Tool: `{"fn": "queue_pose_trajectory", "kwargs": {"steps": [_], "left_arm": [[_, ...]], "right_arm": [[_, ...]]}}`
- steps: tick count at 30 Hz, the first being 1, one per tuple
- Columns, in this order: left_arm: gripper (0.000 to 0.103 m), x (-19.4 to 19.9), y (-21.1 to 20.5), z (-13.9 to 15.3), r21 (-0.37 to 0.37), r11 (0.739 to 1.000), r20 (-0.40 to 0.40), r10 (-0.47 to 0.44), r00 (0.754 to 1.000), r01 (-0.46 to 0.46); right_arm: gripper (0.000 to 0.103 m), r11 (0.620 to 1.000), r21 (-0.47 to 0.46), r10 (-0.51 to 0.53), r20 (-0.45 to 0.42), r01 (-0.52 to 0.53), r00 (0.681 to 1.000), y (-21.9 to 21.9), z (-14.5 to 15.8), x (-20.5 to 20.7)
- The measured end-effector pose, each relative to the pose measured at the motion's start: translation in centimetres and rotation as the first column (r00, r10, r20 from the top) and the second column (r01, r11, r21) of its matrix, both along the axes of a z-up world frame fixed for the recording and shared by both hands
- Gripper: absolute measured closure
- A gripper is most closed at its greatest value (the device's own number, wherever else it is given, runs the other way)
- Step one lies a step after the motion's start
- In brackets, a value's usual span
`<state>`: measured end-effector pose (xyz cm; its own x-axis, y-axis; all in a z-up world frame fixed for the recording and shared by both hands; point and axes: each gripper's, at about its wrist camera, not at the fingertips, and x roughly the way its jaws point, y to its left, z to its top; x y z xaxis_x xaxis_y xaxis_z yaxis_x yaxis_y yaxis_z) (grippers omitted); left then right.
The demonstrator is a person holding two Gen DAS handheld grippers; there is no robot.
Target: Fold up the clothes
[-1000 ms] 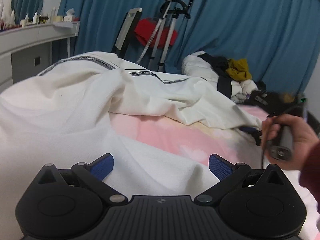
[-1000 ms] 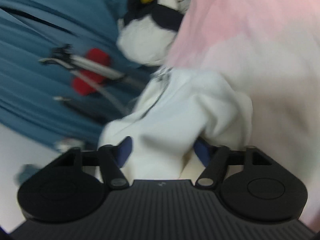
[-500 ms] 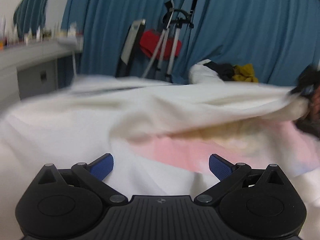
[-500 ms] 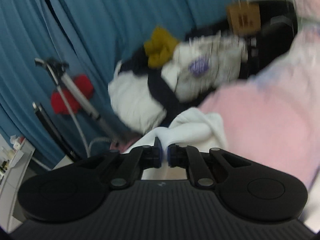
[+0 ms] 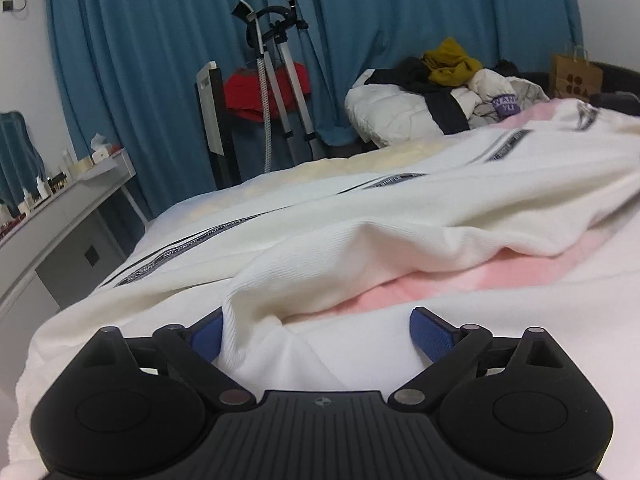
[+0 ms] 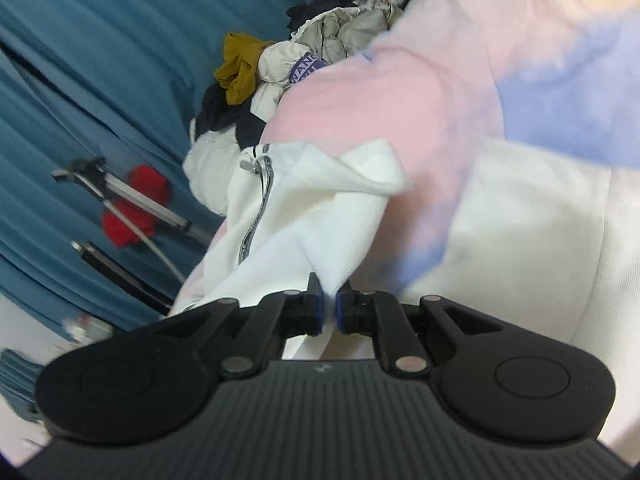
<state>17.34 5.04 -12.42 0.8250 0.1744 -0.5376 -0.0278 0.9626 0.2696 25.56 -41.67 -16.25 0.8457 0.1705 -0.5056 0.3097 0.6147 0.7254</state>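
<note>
A white garment (image 5: 360,216) with grey lettered stripes lies stretched across the pink and white bed (image 5: 460,284). My left gripper (image 5: 316,330) is open, low over the bed, with a ribbed edge of the garment lying between its blue fingers (image 5: 430,334). My right gripper (image 6: 328,308) is shut on a bunched end of the same white garment (image 6: 312,216) and holds it lifted over the bed (image 6: 400,92).
A pile of clothes (image 5: 440,88) with a mustard item sits at the far end of the bed. A garment steamer stand (image 5: 280,80) with red cloth stands by the blue curtain. A grey dresser (image 5: 60,232) is at the left.
My right gripper closed on the garment's end and pulled it up and away to the right, stretching the garment out across the bed. My left gripper stayed open and now has the hem between its fingers.
</note>
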Motion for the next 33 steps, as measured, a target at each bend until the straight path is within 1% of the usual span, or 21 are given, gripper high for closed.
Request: {"fn": "queue_pose_trajectory", "kwargs": {"steps": [2,5,6,7,8,9,10,11,12,13,14,15,16,17,18,20,22,23,27,29,33], "left_arm": [[0.011,0.5,0.0,-0.2,0.015,1.000,0.016,-0.015,1.000,0.015],[0.022,1.9,-0.4,-0.7,0.079,0.997,0.029,-0.030,0.999,0.028],[0.033,2.2,-0.5,-1.0,0.096,0.995,0.027,-0.026,0.999,0.024],[0.044,2.4,-0.6,-1.3,0.105,0.994,0.009,-0.031,0.999,0.030],[0.047,2.5,-0.7,-1.5,0.113,0.993,-0.010,-0.042,0.999,0.043],[0.053,2.6,-0.8,-1.6,0.129,0.990,-0.011,-0.046,0.999,0.047],[0.063,2.6,-0.7,-1.6,0.144,0.989,-0.006,-0.043,0.999,0.043],[0.070,2.8,-0.5,-1.6,0.146,0.989,-0.006,-0.033,0.999,0.033],[0.085,2.9,-0.4,-1.6,0.148,0.989,-0.007,-0.022,1.000,0.023],[0.094,2.9,-0.1,-1.3,0.143,0.990,-0.007,-0.013,1.000,0.014],[0.097,2.7,0.1,-1.1,0.144,0.989,0.003,-0.014,1.000,0.013],[0.099,2.5,0.3,-0.8,0.147,0.989,0.014,-0.015,1.000,0.013],[0.099,2.2,0.4,-0.5,0.151,0.988,0.026,-0.023,0.999,0.019],[0.099,2.0,0.5,-0.2,0.156,0.987,0.031,-0.031,0.999,0.025],[0.099,1.7,0.4,0.1,0.164,0.986,0.035,-0.043,0.998,0.036],[0.099,0.8,0.1,0.5,0.196,0.978,0.049,-0.077,0.996,0.066],[0.099,-0.1,0.1,0.9,0.208,0.972,0.046,-0.121,0.992,0.109],[0.099,-0.6,0.1,1.1,0.203,0.971,0.040,-0.139,0.990,0.128],[0.099,-1.4,0.0,0.4,0.203,0.962,-0.019,-0.182,0.983,0.182],[0.099,-1.8,-0.1,0.1,0.202,0.957,-0.049,-0.204,0.978,0.209],[0.099,-2.7,-0.3,-0.6,0.198,0.944,-0.109,-0.245,0.963,0.263]], "right_arm": [[0.090,0.998,0.064,-0.005,0.034,0.003,0.999,-0.5,-1.0,-0.5],[0.087,0.987,0.159,-0.020,0.095,0.005,0.995,-1.4,-2.0,-0.6],[0.081,0.983,0.185,-0.037,0.110,0.016,0.993,-1.7,-2.3,-0.6],[0.073,0.979,0.202,-0.057,0.119,0.032,0.991,-2.1,-2.6,-0.7],[0.070,0.977,0.208,-0.068,0.121,0.042,0.990,-2.4,-2.8,-0.6],[0.063,0.977,0.207,-0.076,0.114,0.052,0.991,-2.8,-3.0,-0.3],[0.061,0.977,0.205,-0.085,0.106,0.061,0.991,-3.2,-3.2,0.0],[0.060,0.977,0.202,-0.093,0.100,0.071,0.991,-3.5,-3.4,0.3],[0.060,0.979,0.187,-0.100,0.098,0.081,0.990,-3.8,-3.3,0.6],[0.061,0.981,0.172,-0.108,0.097,0.090,0.989,-4.0,-3.2,0.8],[0.061,0.983,0.152,-0.117,0.098,0.102,0.988,-4.2,-3.1,1.0],[0.068,0.987,0.100,-0.133,0.117,0.122,0.984,-4.1,-2.5,0.9],[0.083,0.990,0.051,-0.138,0.131,0.133,0.982,-4.1,-2.0,1.0],[0.091,0.990,0.006,-0.142,0.146,0.143,0.979,-4.2,-1.4,1.1],[0.095,0.989,-0.006,-0.142,0.156,0.145,0.978,-4.4,-0.8,1.4],[0.097,0.988,-0.039,-0.139,0.199,0.150,0.970,-4.6,0.7,1.5],[0.098,0.983,-0.082,-0.137,0.269,0.164,0.953,-4.6,2.5,1.0],[0.098,0.981,-0.090,-0.141,0.295,0.174,0.945,-4.8,3.0,0.8],[0.098,0.964,-0.093,-0.224,0.211,0.248,0.952,-6.9,1.8,1.2],[0.098,0.957,-0.066,-0.276,0.078,0.281,0.958,-8.6,-1.4,1.0],[0.098,0.960,-0.038,-0.277,0.041,0.278,0.960,-9.6,-3.5,-0.1]]}}
